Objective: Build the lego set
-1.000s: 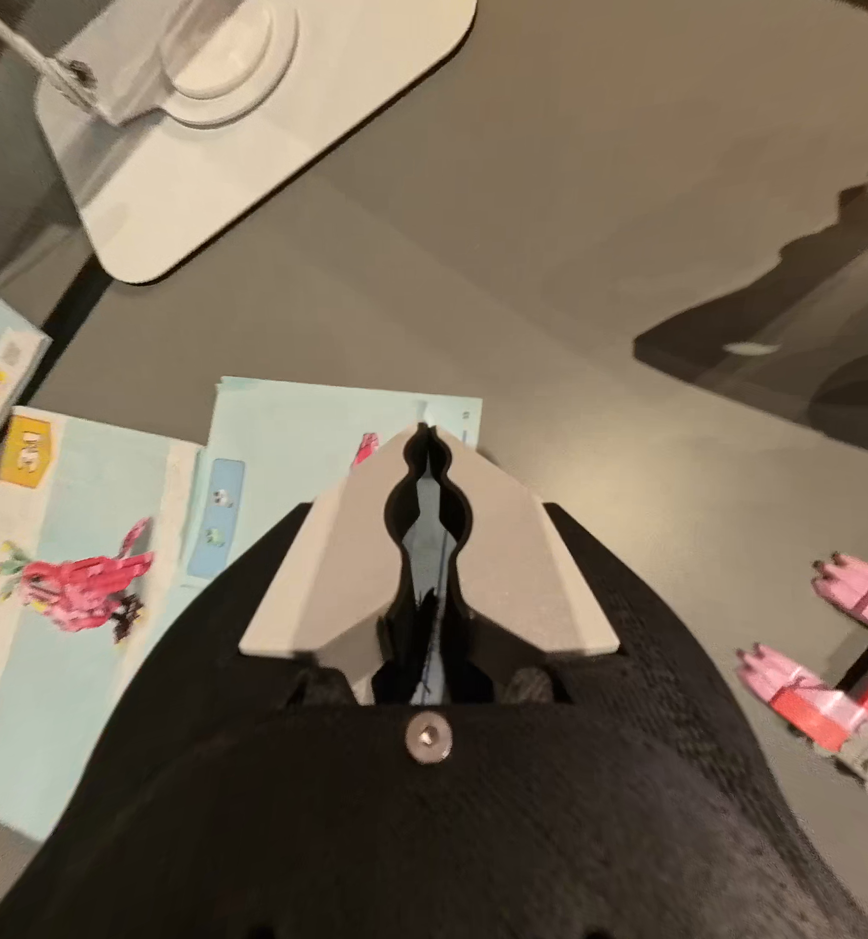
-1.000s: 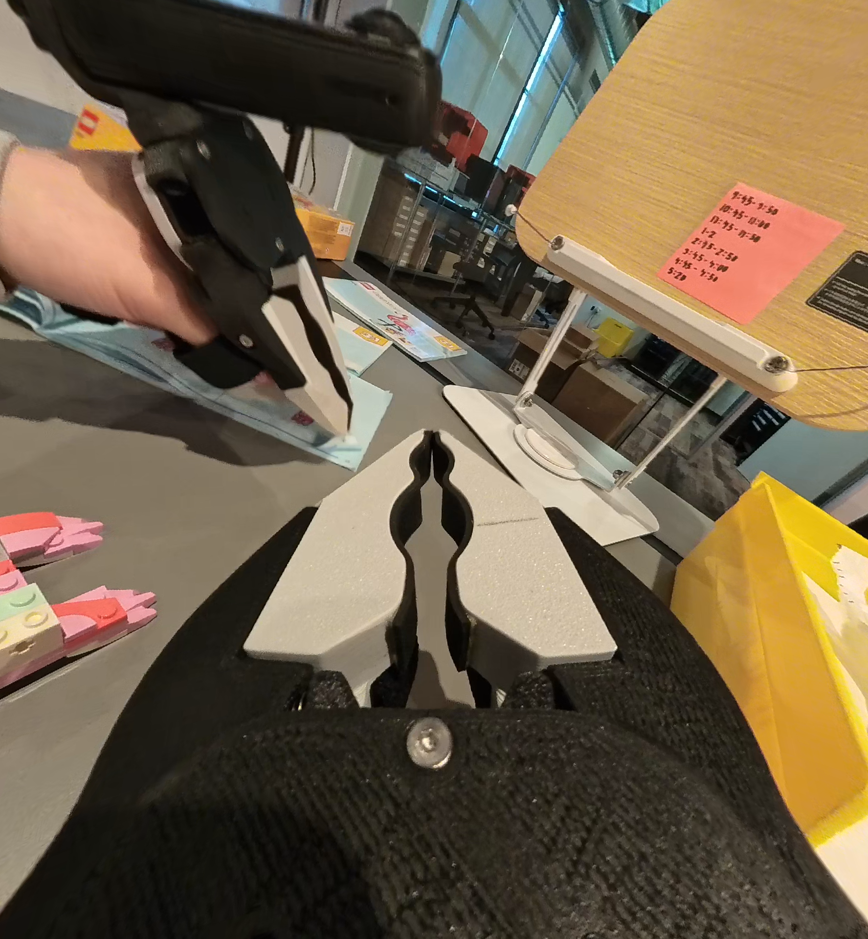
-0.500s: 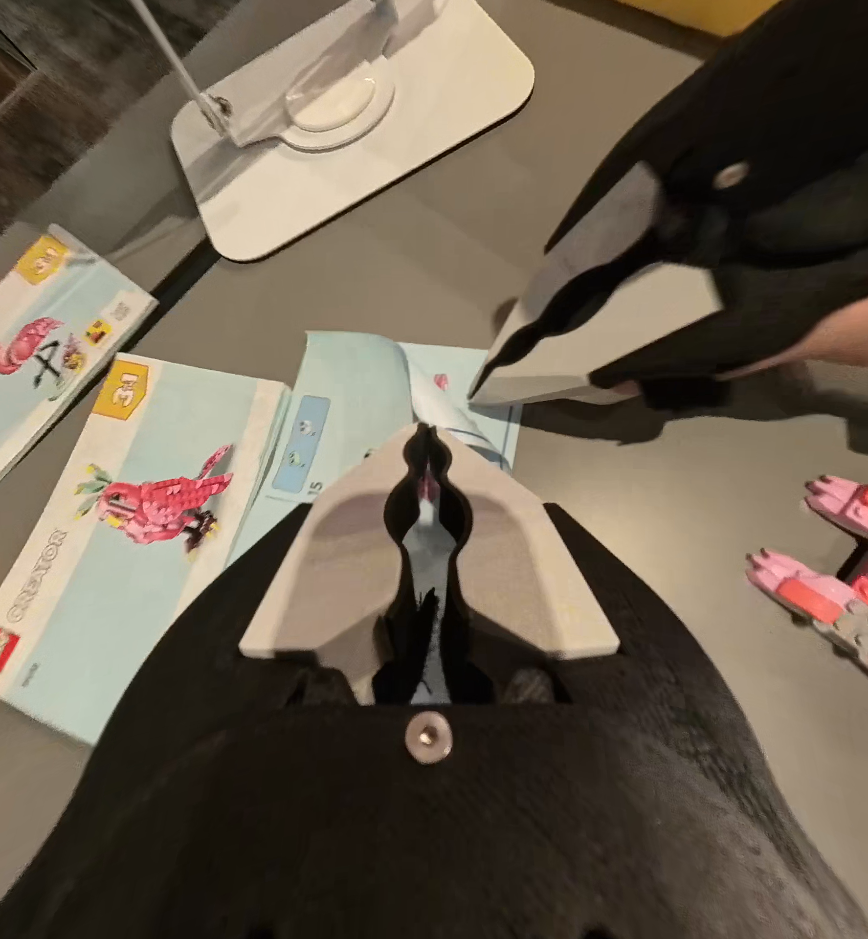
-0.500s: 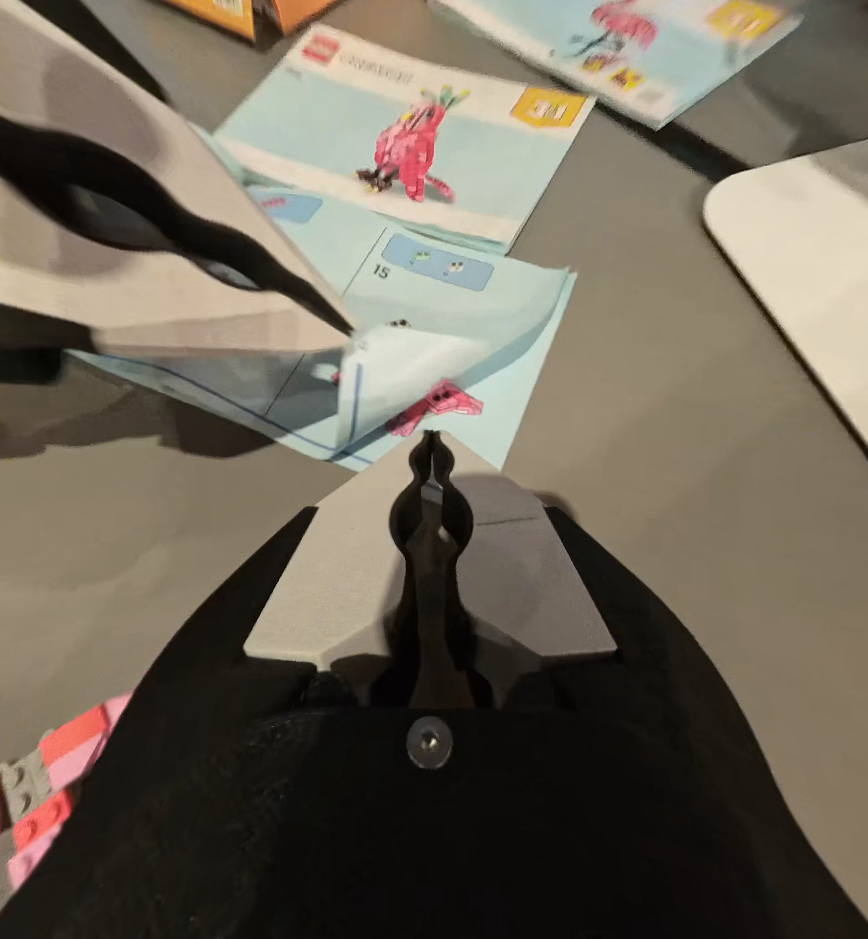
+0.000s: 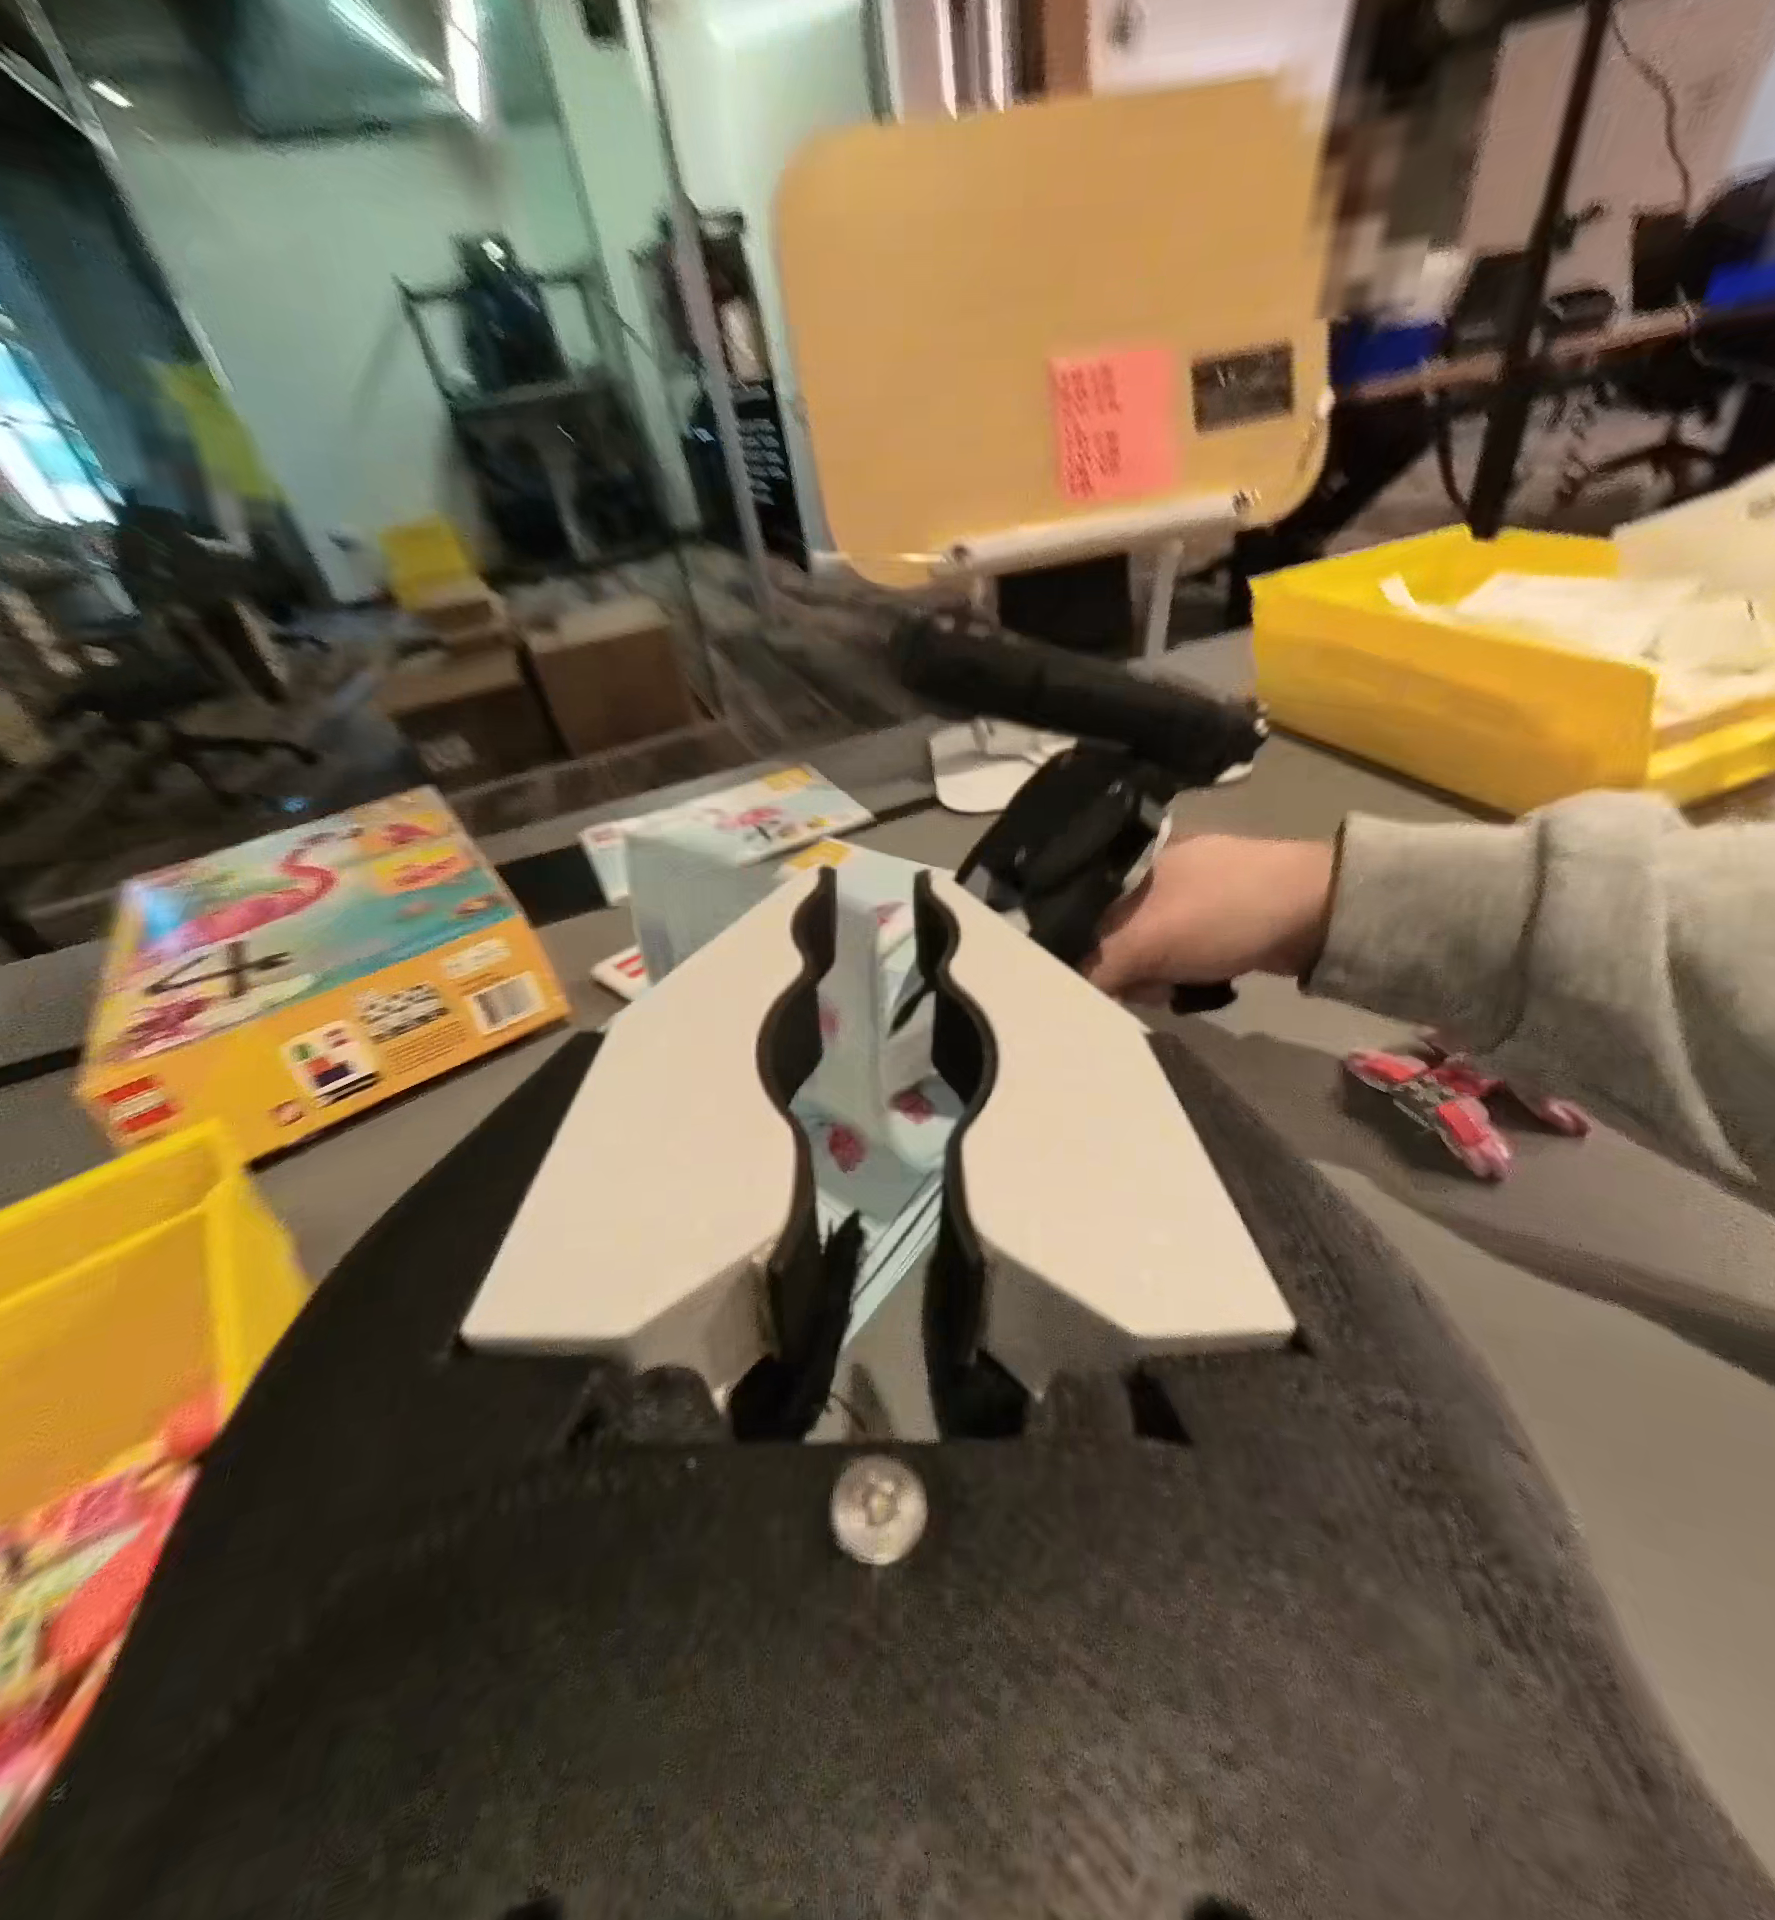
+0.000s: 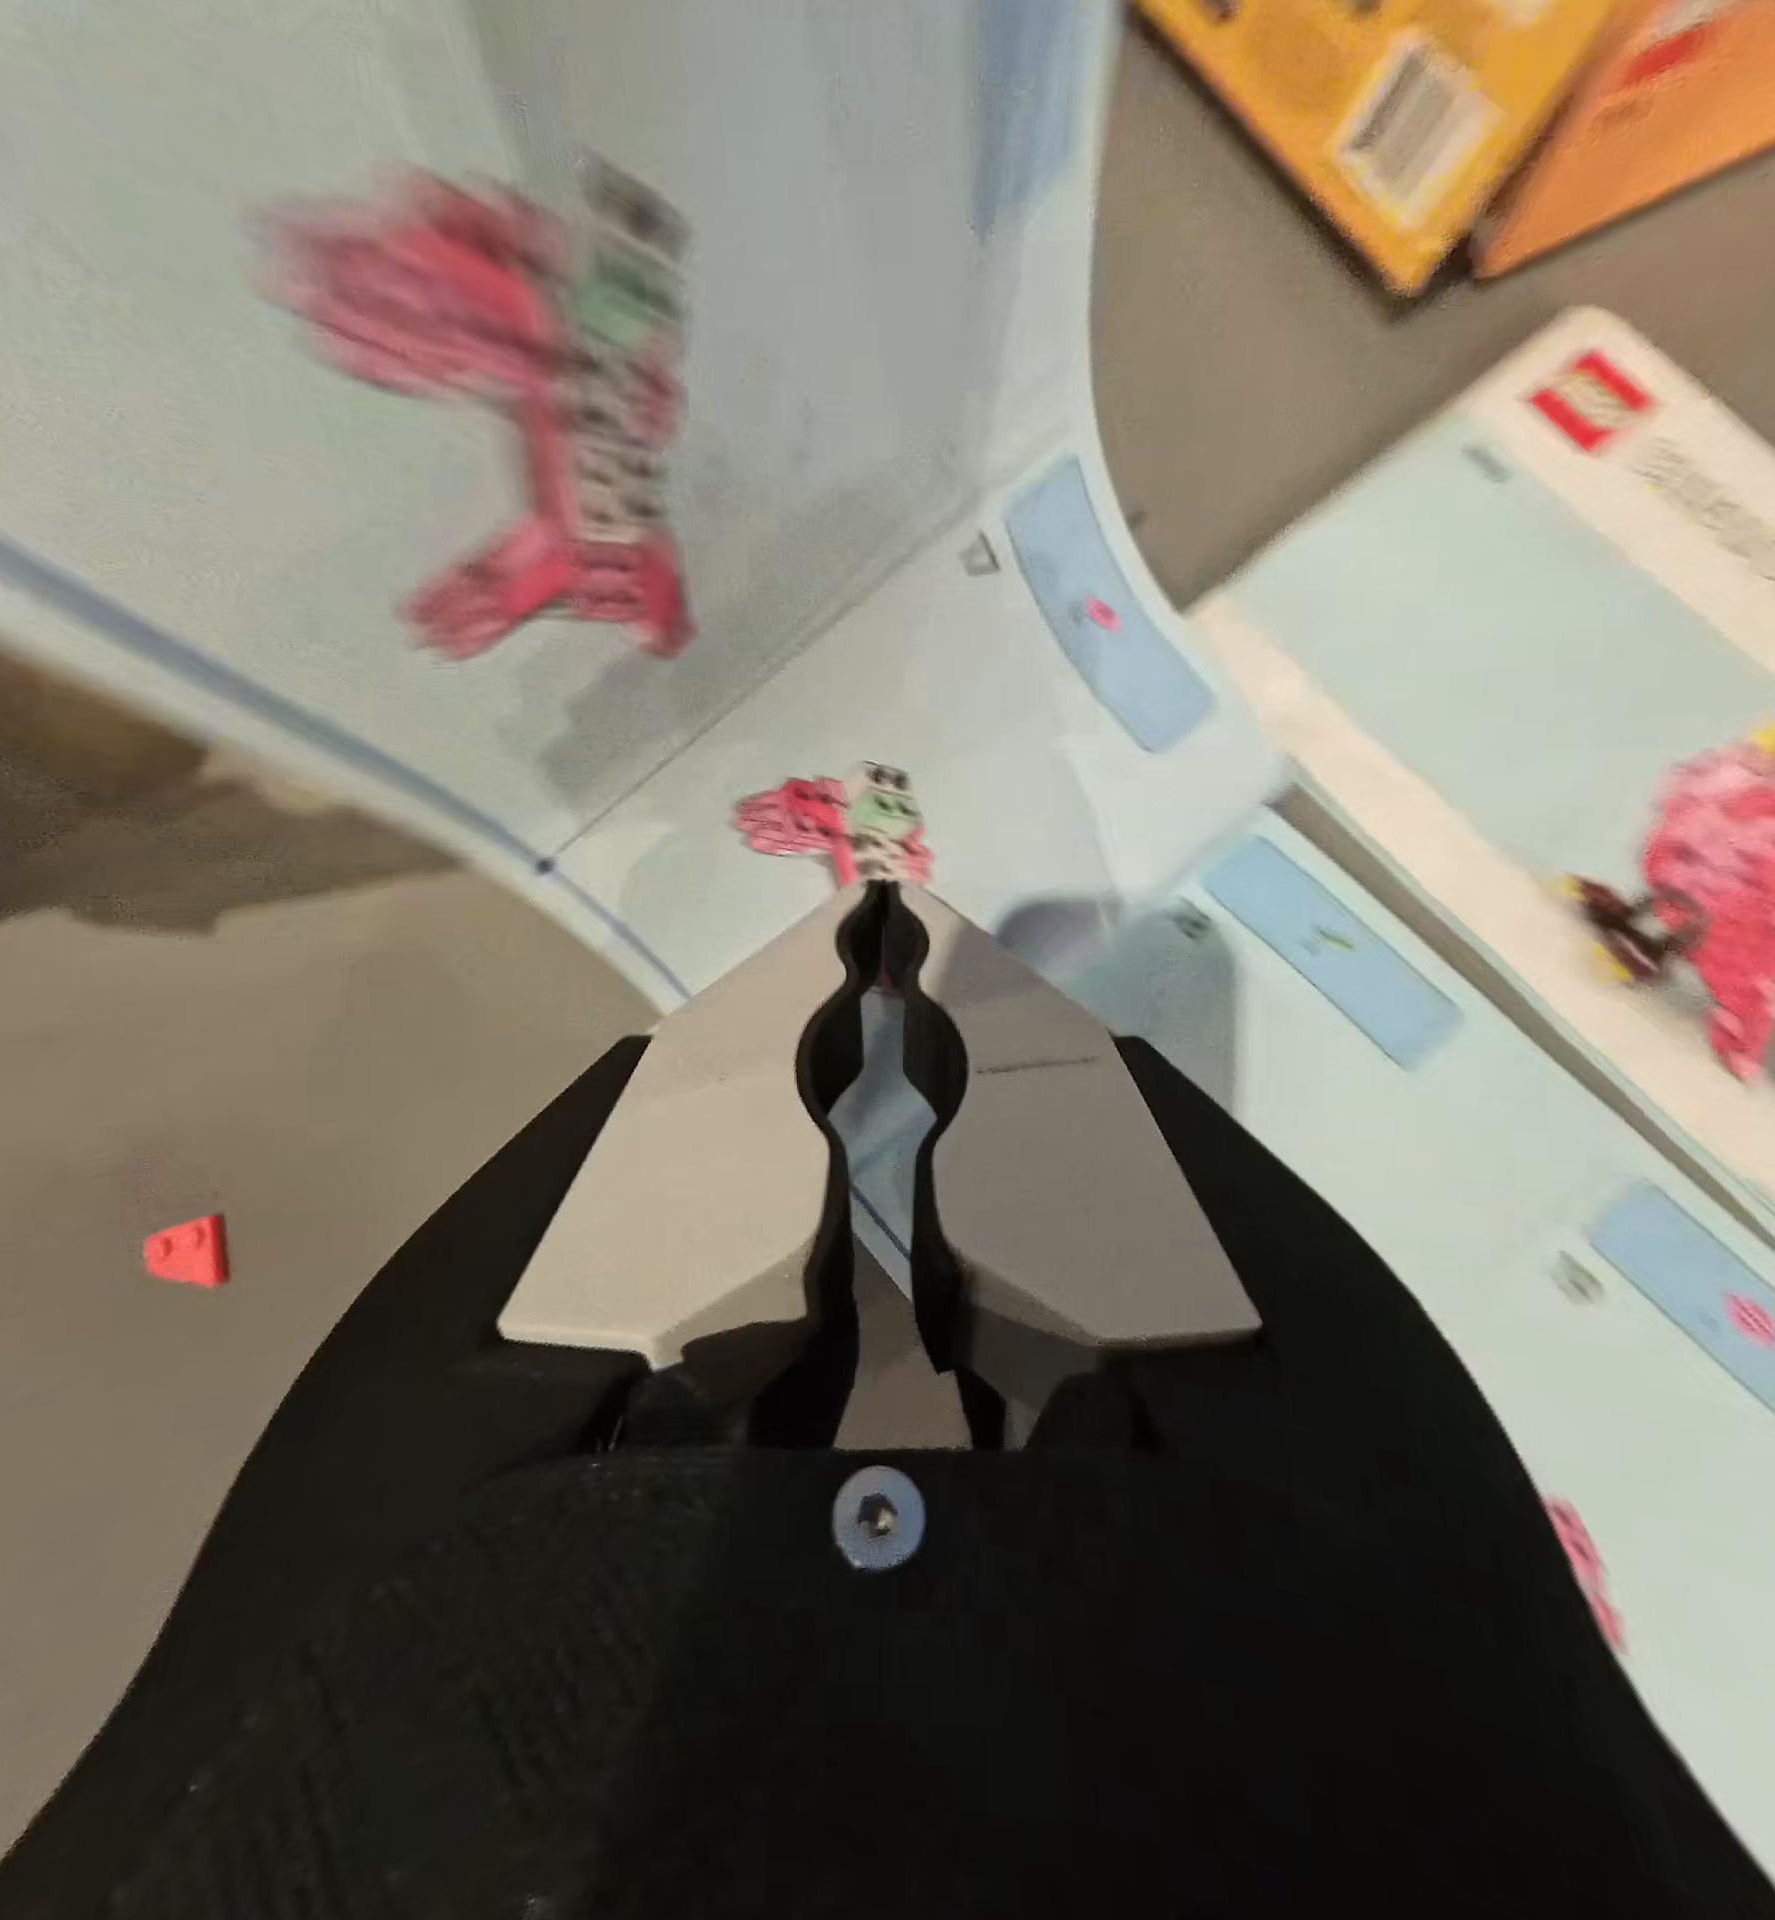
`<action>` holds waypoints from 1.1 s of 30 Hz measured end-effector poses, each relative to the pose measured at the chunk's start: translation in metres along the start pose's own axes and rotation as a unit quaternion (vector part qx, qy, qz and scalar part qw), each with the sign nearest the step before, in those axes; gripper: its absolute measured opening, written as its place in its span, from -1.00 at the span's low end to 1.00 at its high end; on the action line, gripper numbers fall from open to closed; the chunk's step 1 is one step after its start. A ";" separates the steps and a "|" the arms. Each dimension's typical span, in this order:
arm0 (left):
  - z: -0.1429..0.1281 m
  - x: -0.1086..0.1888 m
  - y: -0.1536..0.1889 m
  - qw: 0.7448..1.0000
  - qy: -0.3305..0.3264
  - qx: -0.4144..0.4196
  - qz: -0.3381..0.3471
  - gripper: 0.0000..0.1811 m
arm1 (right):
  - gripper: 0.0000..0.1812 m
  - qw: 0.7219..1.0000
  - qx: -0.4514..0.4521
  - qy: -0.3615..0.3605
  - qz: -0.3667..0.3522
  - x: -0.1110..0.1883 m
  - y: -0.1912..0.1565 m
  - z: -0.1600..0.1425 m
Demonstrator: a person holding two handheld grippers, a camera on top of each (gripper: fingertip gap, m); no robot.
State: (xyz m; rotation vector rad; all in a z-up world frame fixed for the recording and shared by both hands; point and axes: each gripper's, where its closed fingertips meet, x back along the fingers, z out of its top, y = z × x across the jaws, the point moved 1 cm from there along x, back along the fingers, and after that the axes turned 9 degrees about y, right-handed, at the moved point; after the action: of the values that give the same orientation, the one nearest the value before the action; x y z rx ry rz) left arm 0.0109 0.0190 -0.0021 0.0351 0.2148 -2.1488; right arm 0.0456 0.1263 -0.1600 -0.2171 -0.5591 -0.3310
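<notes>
My left gripper (image 5: pixel 872 894) is open, low over the grey table. A light blue page of the open instruction booklet (image 5: pixel 675 904) stands upright just beyond its tips and shows through the gap. My right gripper (image 6: pixel 878 899) is shut and empty, with its tips down on the open booklet (image 6: pixel 966 665) beside a printed pink model. The turning page (image 6: pixel 239 468) curves up at that view's upper left. The right gripper (image 5: pixel 1059 862) also shows in the left wrist view, held by a hand in a grey sleeve. A pink and red Lego assembly (image 5: pixel 1444 1101) lies on the table to the right.
A small red wedge piece (image 6: pixel 187 1247) lies loose on the table. A second booklet (image 6: pixel 1589 675) lies right of the open one. The Lego box (image 5: pixel 322 956) sits at the left. Yellow bins stand at far right (image 5: pixel 1434 675) and near left (image 5: pixel 83 1299). A wooden book stand (image 5: pixel 1049 312) rises behind. Spacing between my two grippers at the tips: around 20 cm.
My left gripper has opened and tilted up from looking down at the booklet. The page it lifted now stands upright. My right gripper has moved down onto the open booklet.
</notes>
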 end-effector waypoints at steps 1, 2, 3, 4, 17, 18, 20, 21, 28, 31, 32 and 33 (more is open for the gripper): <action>0.004 0.015 -0.003 1.000 0.012 0.001 0.013 -0.83 | -1.00 1.000 0.013 -0.016 0.004 -0.011 -0.009 -0.001; 0.007 0.027 -0.005 1.000 0.022 0.001 0.022 -0.82 | -1.00 0.999 0.027 -0.035 0.006 -0.022 -0.017 -0.003; 0.009 0.038 -0.006 0.999 0.031 -0.001 0.029 -0.82 | -1.00 0.997 0.042 -0.057 0.006 -0.032 -0.024 -0.006; 0.010 0.047 -0.007 0.999 0.037 -0.006 0.035 -0.82 | -1.00 0.996 0.057 -0.071 0.004 -0.039 -0.030 -0.007; -0.035 0.062 0.067 0.991 0.084 0.038 -0.093 -0.69 | -0.80 0.924 0.194 0.232 -0.236 0.157 -0.023 0.038; -0.042 0.055 0.077 0.991 0.081 0.024 -0.105 -0.68 | -0.80 0.900 0.210 0.261 -0.279 0.185 -0.015 0.030; -0.048 0.037 0.088 0.990 0.082 -0.003 -0.116 -0.68 | -0.79 0.855 0.232 0.301 -0.353 0.230 0.000 0.009; -0.047 0.026 0.091 0.988 0.091 -0.013 -0.121 -0.67 | -0.77 0.836 0.234 0.311 -0.386 0.248 0.008 -0.004; -0.053 -0.089 0.064 0.990 0.066 -0.047 -0.119 -0.48 | -0.38 0.731 0.239 0.321 -0.552 0.296 0.047 -0.065; -0.077 -0.121 0.026 0.997 0.042 -0.037 -0.056 -0.48 | -0.32 0.704 0.282 0.292 -0.583 0.303 0.048 -0.065; -0.084 -0.126 0.029 0.997 0.031 -0.019 -0.064 -0.53 | -0.32 0.698 0.290 0.286 -0.589 0.304 0.048 -0.067; -0.088 -0.128 0.037 0.996 0.022 -0.004 -0.081 -0.54 | -0.32 0.697 0.293 0.279 -0.591 0.303 0.048 -0.070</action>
State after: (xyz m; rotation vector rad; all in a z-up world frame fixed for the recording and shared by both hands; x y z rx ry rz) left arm 0.1079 0.1196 -0.0802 0.0628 0.2594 -2.3097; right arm 0.3385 0.0751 -0.0563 0.9235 -0.0868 -1.3966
